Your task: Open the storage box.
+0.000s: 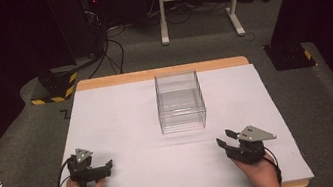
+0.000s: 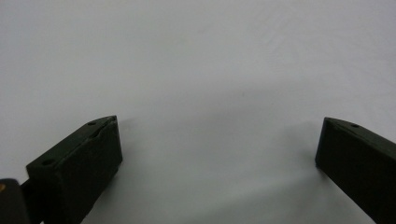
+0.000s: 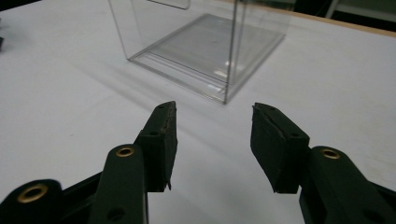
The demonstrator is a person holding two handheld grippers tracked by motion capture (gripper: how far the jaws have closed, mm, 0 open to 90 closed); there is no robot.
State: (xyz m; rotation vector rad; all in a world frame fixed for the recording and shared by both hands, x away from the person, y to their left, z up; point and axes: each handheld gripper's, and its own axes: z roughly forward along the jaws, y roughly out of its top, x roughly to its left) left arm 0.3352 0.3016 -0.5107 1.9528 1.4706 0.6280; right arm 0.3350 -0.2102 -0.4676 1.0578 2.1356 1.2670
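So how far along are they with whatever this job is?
Nothing looks done yet: the clear box stands empty mid-table. Nothing is in hand either; the left hand-held gripper and right hand-held gripper rest open near the table's front edge. Everything remains ahead.

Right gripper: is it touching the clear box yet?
Apart. The right gripper view shows the right gripper open, with bare white table between its tips and the clear box.

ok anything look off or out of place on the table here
Nothing stands out. The clear box sits upright and empty near the middle of the white table, squared to its edges, with no spill or crack showing. The left gripper and right gripper are both open near the front edge, holding nothing.
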